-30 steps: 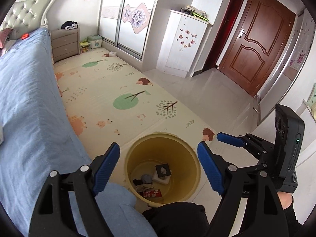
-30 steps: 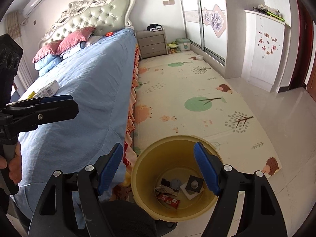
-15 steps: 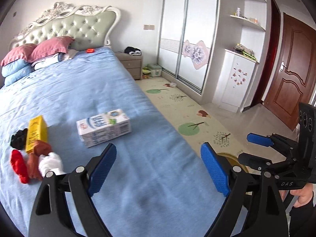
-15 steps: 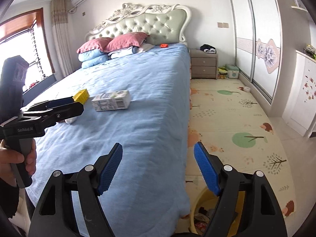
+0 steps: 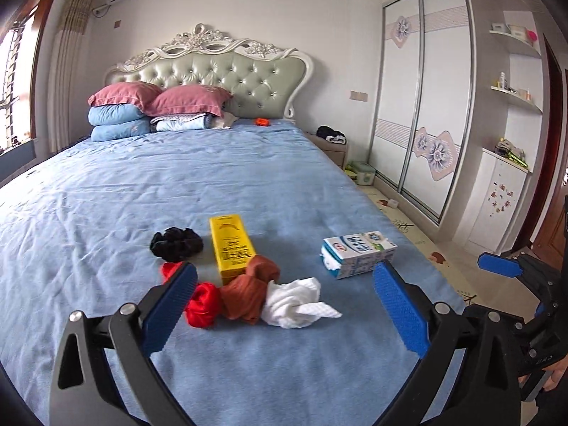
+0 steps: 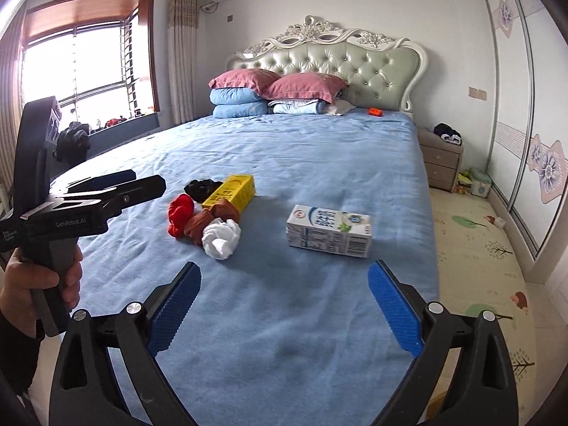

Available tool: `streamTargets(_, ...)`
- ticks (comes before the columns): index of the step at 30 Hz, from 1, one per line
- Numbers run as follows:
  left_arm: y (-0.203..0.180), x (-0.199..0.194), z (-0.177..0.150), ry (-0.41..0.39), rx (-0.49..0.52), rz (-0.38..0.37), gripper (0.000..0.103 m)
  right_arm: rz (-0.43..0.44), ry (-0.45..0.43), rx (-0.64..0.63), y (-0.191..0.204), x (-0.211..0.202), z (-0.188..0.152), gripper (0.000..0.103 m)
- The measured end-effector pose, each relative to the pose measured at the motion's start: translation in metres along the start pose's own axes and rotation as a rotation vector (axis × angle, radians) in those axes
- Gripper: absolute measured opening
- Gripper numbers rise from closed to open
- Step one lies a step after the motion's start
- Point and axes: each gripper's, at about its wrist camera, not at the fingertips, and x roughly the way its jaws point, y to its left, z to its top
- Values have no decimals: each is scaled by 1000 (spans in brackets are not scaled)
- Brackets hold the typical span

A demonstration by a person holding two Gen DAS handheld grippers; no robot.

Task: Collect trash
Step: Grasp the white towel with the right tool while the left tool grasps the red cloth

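On the blue bed (image 5: 177, 184) lies a small heap: a yellow box (image 5: 230, 246), a black scrunchie (image 5: 175, 243), a red cloth (image 5: 200, 301), a brown cloth (image 5: 248, 291) and a crumpled white tissue (image 5: 294, 300). A white milk carton (image 5: 358, 254) lies apart to their right. My left gripper (image 5: 284, 273) hangs above the heap, its jaws opening, nothing between them. My right gripper (image 6: 284, 266) hovers short of the carton (image 6: 328, 230) and tissue (image 6: 220, 238); its jaws are opening too, with nothing between them.
Stacked pillows (image 5: 142, 106) and a padded headboard (image 5: 227, 71) close the far end. To the right of the bed are a nightstand (image 6: 440, 158), sliding wardrobe doors (image 5: 419, 106) and a patterned play mat (image 6: 475, 248). A window (image 6: 85, 67) is on the left.
Both views swung up from the yellow bin on the floor to the bed top. The heap and carton came into view, and both pairs of jaws spread wider.
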Motion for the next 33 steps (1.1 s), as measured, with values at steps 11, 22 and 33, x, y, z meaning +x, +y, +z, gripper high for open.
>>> streamTargets(11,79,7,-23,31,-70,108,99,95,56,-80,54,66,18,95)
streamTargets(22,96,42,-31,105,-96,62,99,91,249,-117,65,144,20,70)
streamTargets(33,97,72,-28,157,-115,71,99,140,332,-69,55,167,14,18)
